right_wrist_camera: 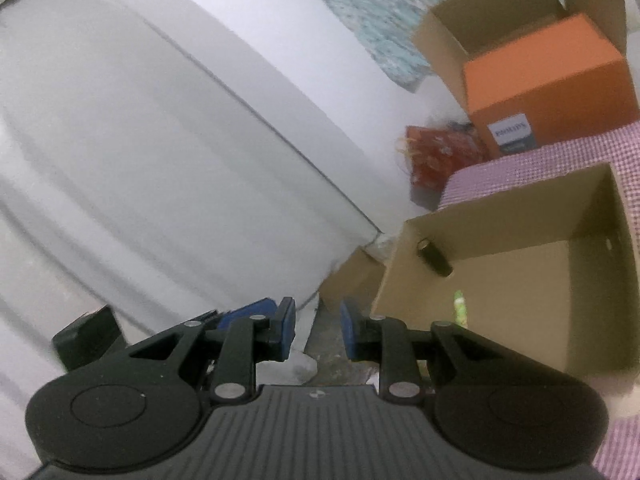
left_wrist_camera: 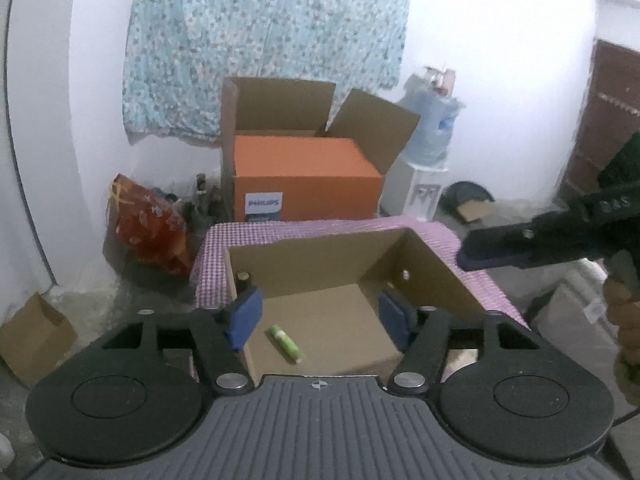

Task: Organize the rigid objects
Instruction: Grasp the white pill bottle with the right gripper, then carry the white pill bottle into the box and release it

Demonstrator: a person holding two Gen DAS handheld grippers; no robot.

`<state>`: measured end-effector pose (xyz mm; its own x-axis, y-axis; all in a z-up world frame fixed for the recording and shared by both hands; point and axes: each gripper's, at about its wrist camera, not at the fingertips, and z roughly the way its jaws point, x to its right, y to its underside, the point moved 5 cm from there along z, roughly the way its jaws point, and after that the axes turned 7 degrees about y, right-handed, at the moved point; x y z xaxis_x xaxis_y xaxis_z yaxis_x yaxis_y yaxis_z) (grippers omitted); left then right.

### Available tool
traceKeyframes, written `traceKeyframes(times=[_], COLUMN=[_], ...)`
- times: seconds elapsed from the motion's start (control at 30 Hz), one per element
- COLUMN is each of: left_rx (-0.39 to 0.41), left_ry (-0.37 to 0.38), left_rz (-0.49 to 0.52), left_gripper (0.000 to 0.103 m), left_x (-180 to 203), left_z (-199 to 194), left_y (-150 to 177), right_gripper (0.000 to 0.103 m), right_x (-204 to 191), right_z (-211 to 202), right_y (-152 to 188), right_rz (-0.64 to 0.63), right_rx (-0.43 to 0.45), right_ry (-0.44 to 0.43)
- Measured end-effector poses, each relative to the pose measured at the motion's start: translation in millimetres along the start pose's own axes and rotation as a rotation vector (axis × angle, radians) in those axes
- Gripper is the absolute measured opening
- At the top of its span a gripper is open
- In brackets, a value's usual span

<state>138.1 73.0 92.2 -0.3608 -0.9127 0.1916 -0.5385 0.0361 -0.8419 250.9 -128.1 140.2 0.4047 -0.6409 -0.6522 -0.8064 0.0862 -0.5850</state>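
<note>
An open cardboard box (left_wrist_camera: 316, 260) stands on a table with a pink checked cloth (left_wrist_camera: 476, 280). A green tube (left_wrist_camera: 285, 343) lies on its floor, and a small dark cylinder (left_wrist_camera: 242, 280) stands in its left back corner. My left gripper (left_wrist_camera: 320, 316) is open and empty, its blue pads spread over the box above the tube. My right gripper (right_wrist_camera: 317, 330) is open and empty, tilted, left of the box (right_wrist_camera: 520, 280) over the floor. It shows in the left wrist view (left_wrist_camera: 520, 250) at the right. The cylinder (right_wrist_camera: 434, 258) and tube (right_wrist_camera: 460, 306) show in the right wrist view.
An orange Philips box (left_wrist_camera: 304, 178) sits in a larger open carton behind the table. A red bag (left_wrist_camera: 148, 224) and bottles stand at the wall to the left. A small carton (left_wrist_camera: 34, 336) lies on the floor at the left. A water dispenser (left_wrist_camera: 430, 132) stands at the back right.
</note>
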Motion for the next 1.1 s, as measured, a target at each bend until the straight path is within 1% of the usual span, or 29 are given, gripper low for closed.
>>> traceKeyframes(times=[0.03,0.1,0.17,0.23,0.3,0.37,0.47,0.53,0.6,0.7,0.83,0.9,0.93,1.0,1.1], left_rx=[0.005,-0.001,-0.017,-0.045,-0.079,-0.096,-0.117,-0.140,-0.148,-0.174,-0.179,-0.176,-0.173,-0.162,-0.159], left_ry=[0.006,0.015,0.006,-0.017,-0.061,-0.075,-0.071,-0.077,-0.086,-0.102,-0.103,-0.109,-0.111,-0.111,-0.116], left_rz=[0.001,0.013,0.040,0.069,0.103,0.110,0.060,0.029,0.029,0.025,0.002,-0.007,-0.013,-0.027,-0.031], left_gripper=[0.071,0.073,0.076,0.076,0.076,0.076,0.076,0.075,0.074,0.068,0.063,0.056,0.055,0.053,0.053], left_x=[2,8,13,17,21,23,16,10,7,2,-5,-8,-9,-7,-6], left_z=[-4,-7,-3,6,19,35,52,64,74,88,96,95,95,93,90], left_y=[7,22,38,54,69,78,89,93,97,100,102,104,104,107,109], right_gripper=[0.030,0.041,0.042,0.042,0.042,0.042,0.042,0.042,0.042,0.042,0.042,0.041,0.041,0.035,0.033], right_x=[-5,-11,-14,-13,-7,1,16,26,35,42,44,46,46,47,47], right_z=[-6,-13,-13,-4,15,37,66,84,98,109,117,120,121,123,126], right_y=[10,29,45,58,64,67,71,73,76,82,86,86,85,86,87], right_rz=[-0.012,-0.025,-0.039,-0.053,-0.050,-0.060,-0.060,-0.046,-0.023,-0.006,-0.003,-0.001,0.001,0.009,0.027], right_rx=[0.005,0.006,0.009,0.000,-0.035,-0.062,-0.100,-0.127,-0.152,-0.179,-0.193,-0.196,-0.198,-0.207,-0.225], right_ry=[-0.006,-0.010,0.007,0.046,0.087,0.136,0.206,0.232,0.249,0.259,0.263,0.256,0.252,0.237,0.211])
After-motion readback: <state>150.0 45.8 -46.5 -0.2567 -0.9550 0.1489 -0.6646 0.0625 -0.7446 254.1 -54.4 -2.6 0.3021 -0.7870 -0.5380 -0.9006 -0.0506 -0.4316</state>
